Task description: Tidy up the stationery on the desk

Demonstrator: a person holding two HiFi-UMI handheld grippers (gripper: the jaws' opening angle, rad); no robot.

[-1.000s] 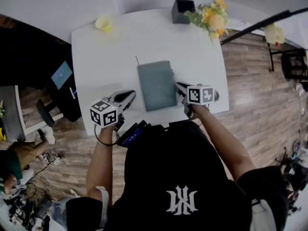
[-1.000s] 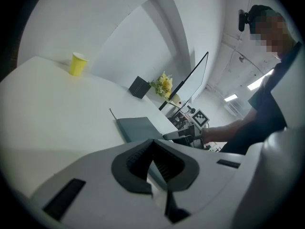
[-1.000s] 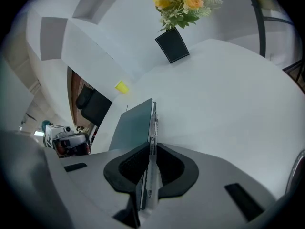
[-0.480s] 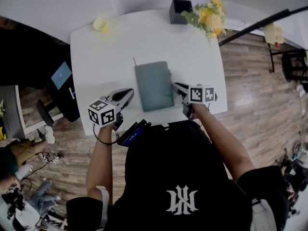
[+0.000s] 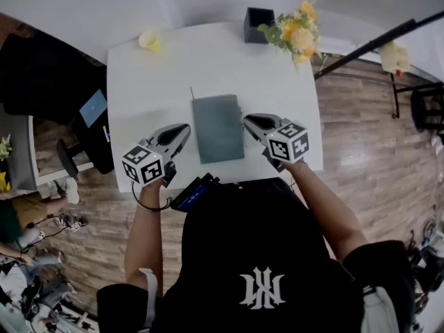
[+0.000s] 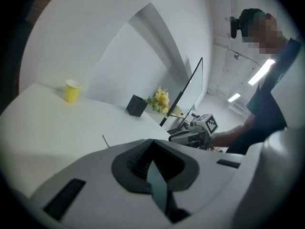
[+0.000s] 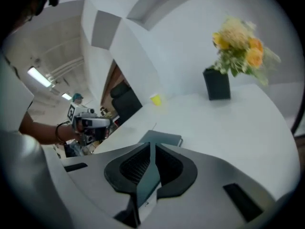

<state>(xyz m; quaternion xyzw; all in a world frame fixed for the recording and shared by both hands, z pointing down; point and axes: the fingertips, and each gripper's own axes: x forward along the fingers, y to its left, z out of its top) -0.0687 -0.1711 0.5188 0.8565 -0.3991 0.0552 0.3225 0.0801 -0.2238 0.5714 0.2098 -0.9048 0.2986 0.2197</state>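
A grey notebook (image 5: 217,127) lies flat in the middle of the white desk (image 5: 159,82), and its far corner shows in the right gripper view (image 7: 163,138). A thin pen (image 5: 192,92) lies at its far left corner, also seen from the left gripper (image 6: 105,140). My left gripper (image 5: 182,130) hovers left of the notebook, shut on nothing (image 6: 152,149). My right gripper (image 5: 248,121) hangs just right of the notebook, off the desk. Its jaws (image 7: 151,151) have just been closing to a narrow slit, with nothing between them.
A black pen holder (image 5: 257,25) and a bunch of yellow flowers (image 5: 295,33) stand at the desk's far right. A yellow cup (image 5: 148,40) sits at the far left corner. A dark chair (image 5: 87,127) is left of the desk, above wooden floor.
Both grippers have lifted off the desk. The right one has come away from the notebook's right edge and rolled. The notebook and pen lie as before.
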